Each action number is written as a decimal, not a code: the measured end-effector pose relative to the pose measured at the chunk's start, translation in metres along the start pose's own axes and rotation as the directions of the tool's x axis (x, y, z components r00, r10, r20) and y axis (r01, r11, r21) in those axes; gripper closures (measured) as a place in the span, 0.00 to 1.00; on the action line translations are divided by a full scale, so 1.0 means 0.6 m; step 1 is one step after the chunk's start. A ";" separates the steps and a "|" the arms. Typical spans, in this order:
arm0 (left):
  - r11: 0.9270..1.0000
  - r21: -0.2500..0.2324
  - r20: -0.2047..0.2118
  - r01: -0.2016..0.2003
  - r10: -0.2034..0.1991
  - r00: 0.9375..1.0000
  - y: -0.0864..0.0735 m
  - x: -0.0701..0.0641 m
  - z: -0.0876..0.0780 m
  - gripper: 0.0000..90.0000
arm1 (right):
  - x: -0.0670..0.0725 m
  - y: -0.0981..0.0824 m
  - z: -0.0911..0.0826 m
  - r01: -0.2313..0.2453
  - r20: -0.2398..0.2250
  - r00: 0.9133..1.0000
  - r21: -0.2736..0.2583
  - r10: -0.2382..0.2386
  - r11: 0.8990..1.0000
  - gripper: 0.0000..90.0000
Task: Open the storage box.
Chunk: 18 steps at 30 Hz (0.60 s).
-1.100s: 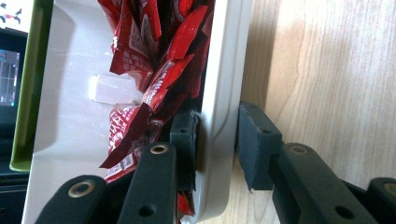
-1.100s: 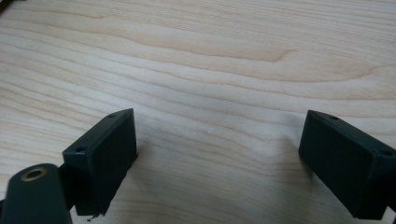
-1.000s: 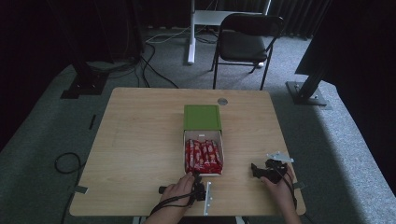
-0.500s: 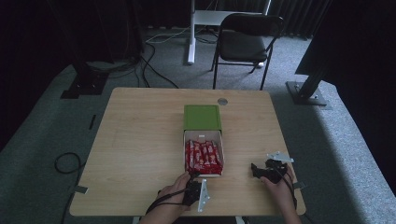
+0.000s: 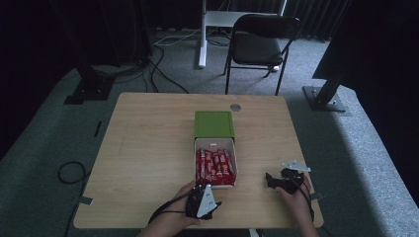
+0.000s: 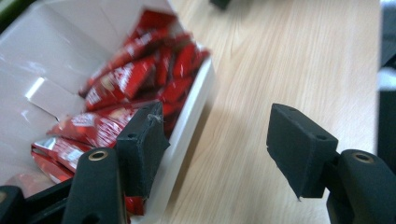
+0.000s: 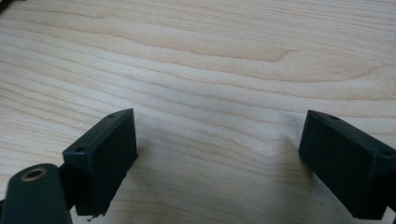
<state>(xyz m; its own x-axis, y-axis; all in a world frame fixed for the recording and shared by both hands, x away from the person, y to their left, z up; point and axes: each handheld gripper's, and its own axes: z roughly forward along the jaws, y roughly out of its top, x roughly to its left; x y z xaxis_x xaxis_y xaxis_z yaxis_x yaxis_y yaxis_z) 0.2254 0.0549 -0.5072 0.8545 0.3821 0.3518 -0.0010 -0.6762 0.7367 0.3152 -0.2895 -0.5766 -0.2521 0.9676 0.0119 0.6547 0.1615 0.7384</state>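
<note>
the white box [image 5: 235, 165] of red wrapped bars [image 5: 213, 165] sits mid-tabletop [image 5: 148, 148], its green lid [image 5: 213, 124] just behind. the left hand-held gripper [image 5: 213, 203] hovers at the box's near edge — jaws have just been opening, nothing between them. best to spread wider, then drop onto one bar squarely. the right hand-held gripper [image 5: 269, 179] rests released, empty.

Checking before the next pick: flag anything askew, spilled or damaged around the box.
Nothing stands out. The white box sits square on the table, its green lid folded back, red wrapped bars all inside. The left gripper is open and empty.
</note>
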 end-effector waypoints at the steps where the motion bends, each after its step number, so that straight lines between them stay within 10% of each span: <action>1: 1.000 -0.014 0.001 0.007 -0.007 1.000 0.002 0.003 -0.005 0.42 | 0.000 0.000 0.000 0.000 0.000 1.000 0.000 0.000 1.000 0.12; 18: 0.970 -0.181 -0.071 0.163 -0.178 0.982 -0.009 0.069 -0.060 0.34 | 0.000 0.000 0.000 0.000 0.000 1.000 0.000 0.000 1.000 0.12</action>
<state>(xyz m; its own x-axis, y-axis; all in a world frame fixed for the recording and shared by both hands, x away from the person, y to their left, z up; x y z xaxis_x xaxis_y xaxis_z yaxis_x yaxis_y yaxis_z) 0.2421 0.0973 -0.4756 0.8019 0.5400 0.2555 0.0441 -0.4800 0.8762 0.3152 -0.2895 -0.5766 -0.2522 0.9676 0.0118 0.6548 0.1616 0.7384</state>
